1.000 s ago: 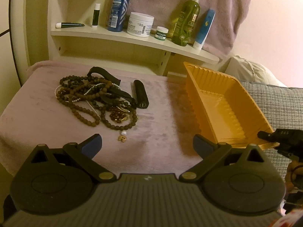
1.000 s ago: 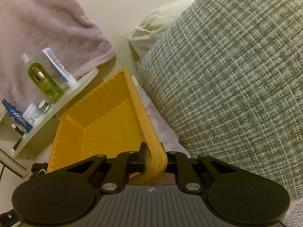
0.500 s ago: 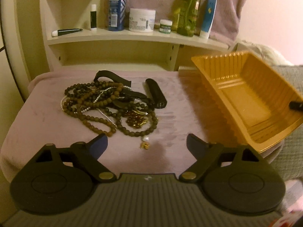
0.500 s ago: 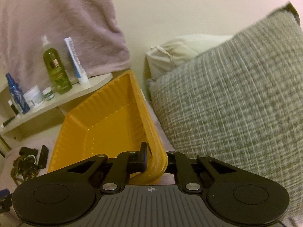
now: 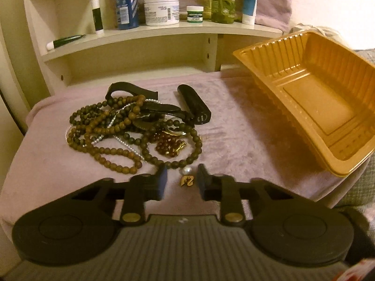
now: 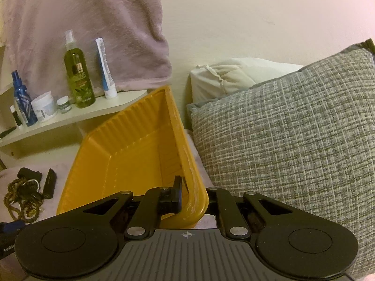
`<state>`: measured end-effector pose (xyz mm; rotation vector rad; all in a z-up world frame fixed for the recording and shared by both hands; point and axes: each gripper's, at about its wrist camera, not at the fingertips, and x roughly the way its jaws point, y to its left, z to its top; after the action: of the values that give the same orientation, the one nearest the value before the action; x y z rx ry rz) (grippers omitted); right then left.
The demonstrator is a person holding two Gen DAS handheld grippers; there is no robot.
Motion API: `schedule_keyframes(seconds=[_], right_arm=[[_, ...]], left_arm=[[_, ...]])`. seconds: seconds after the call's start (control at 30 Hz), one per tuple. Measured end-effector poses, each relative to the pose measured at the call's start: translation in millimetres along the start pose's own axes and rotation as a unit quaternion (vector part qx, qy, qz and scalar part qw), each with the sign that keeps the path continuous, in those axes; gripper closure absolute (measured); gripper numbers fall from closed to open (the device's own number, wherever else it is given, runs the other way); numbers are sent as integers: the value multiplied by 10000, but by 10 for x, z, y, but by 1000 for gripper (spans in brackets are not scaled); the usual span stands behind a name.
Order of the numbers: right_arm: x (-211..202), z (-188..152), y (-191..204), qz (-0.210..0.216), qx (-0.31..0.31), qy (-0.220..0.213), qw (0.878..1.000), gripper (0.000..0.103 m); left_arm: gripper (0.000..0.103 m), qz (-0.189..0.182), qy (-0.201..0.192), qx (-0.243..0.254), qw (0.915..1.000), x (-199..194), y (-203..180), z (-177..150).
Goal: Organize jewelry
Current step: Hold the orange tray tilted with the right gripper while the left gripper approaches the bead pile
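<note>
A tangle of brown bead necklaces point(image 5: 112, 131) lies on the pink cloth-covered top point(image 5: 234, 145), with a black strap point(image 5: 126, 89) and a black cylinder point(image 5: 194, 107) on it. A small pearl-and-gold earring point(image 5: 186, 178) sits apart at the pile's near edge. My left gripper point(image 5: 182, 180) straddles the earring, and its jaws are closing with a gap still on both sides. The yellow plastic tray point(image 5: 304, 53) is tilted up at the right. My right gripper point(image 6: 194, 194) is shut on the yellow tray's point(image 6: 131, 154) near corner rim. The bead necklaces point(image 6: 21, 196) show at the far left.
A cream shelf point(image 5: 164, 32) behind the cloth carries a blue bottle, a white jar, a green bottle and tubes. A grey woven cushion point(image 6: 293, 145) and a white pillow point(image 6: 234, 75) lie right of the tray. A pink towel point(image 6: 93, 23) hangs above the shelf.
My left gripper dropped toward the pile and its jaws narrowed from wide open to either side of the earring. The right gripper rolled and raised the tray, which is now tilted.
</note>
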<state>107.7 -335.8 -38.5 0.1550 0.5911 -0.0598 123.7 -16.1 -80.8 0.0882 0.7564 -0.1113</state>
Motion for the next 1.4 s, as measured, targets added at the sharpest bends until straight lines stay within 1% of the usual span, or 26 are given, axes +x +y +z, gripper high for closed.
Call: schedule_keyframes(seconds=[0.07,0.2,0.33,0.5,0.57,0.7,0.8,1.0,1.1,1.13,1.17,1.3,1.4], right_arm=[[1,3,11,-6,-46,-8,10000,94],[-3,6,7,1,-79,-15,10000,94],[0,18,-2,31,-130,-27,9999,95],[-14,28,7,49,-189,-86,9998,95],[-17,35,14,57,-208,-105,9997,96],[-24,41,17,71,-196,-132,9997,96],[-28,42,17,80,-174,-127,9997,96],[-49,7,16,77,-117,-118,9998,96],[-51,2,15,77,-92,-114,9999,96],[-55,3,19,75,-84,-117,9999,96],[-62,0,23,69,-74,-119,9999,96],[-63,1,30,67,-60,-120,9999,96],[-63,0,29,69,-49,-116,9999,96]], left_arm=[[94,53,9,106,9999,0,-27,2],[94,101,-1,166,9998,-26,-48,6],[94,6,-90,103,9999,-114,-46,54],[94,-385,-309,-12,9988,-286,-117,248],[94,-637,-424,-77,9970,-346,-181,349],[94,-1127,-605,35,9918,-401,-434,519],[94,-1398,-637,189,9879,-376,-647,577],[94,-1720,-493,341,9833,-300,-919,522],[92,-1762,-412,292,9831,-264,-955,492],[81,-1751,-387,288,9834,-264,-962,484],[75,-1731,-404,284,9837,-278,-955,472],[75,-1519,-509,297,9866,-350,-850,438],[74,-1187,-590,239,9909,-420,-682,381]])
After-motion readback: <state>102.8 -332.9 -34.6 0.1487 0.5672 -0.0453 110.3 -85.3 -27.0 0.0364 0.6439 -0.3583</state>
